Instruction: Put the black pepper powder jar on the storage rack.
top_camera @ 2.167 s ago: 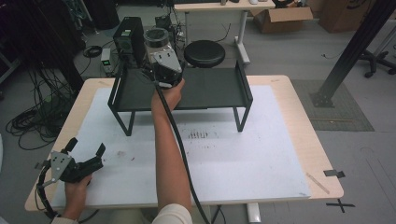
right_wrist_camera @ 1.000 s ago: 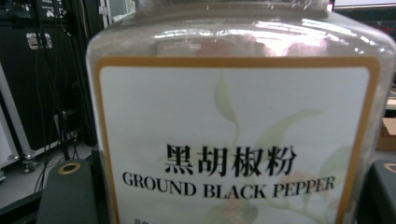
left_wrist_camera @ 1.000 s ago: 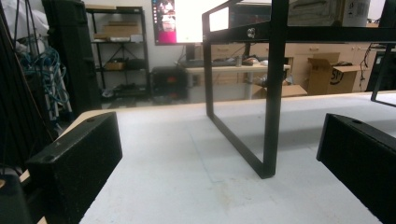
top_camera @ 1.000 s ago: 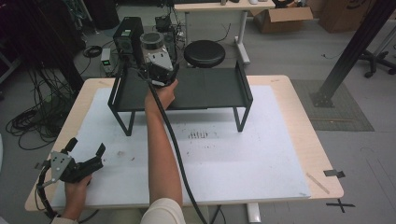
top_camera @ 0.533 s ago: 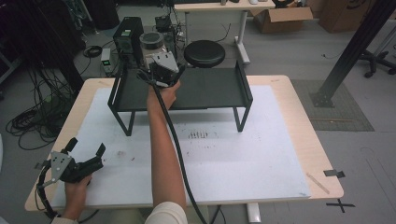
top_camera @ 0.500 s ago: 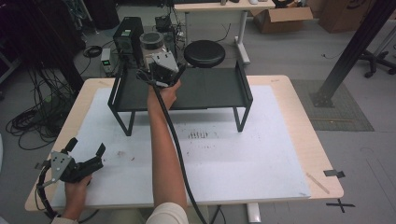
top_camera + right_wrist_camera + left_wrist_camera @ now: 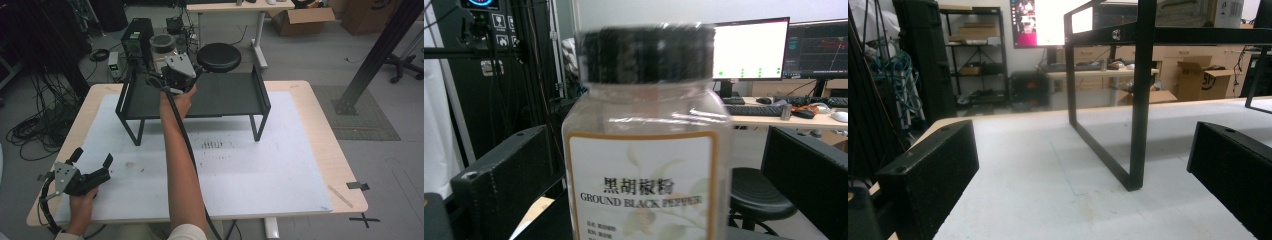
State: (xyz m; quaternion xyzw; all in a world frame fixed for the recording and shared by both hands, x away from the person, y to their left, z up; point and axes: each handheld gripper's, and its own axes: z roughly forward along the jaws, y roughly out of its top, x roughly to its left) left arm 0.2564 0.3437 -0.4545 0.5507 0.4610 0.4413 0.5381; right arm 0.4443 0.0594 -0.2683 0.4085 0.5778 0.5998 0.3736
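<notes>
Near me, my left gripper (image 7: 92, 167) rests on the white table (image 7: 280, 170) with its jaws wide apart and nothing between them. Farther away, my right gripper (image 7: 159, 82) has just been opening. The ground black pepper jar (image 7: 646, 140) stands upright between its spread jaws at the back left of the black rack (image 7: 225, 95), and the pads do not press it.

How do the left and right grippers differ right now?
The right gripper reaches out over the black shelf; the left gripper sits low by the table's near left corner. The pepper jar stands between the right gripper's jaws, which have just opened off it; nothing is between the left's. Both are open.
</notes>
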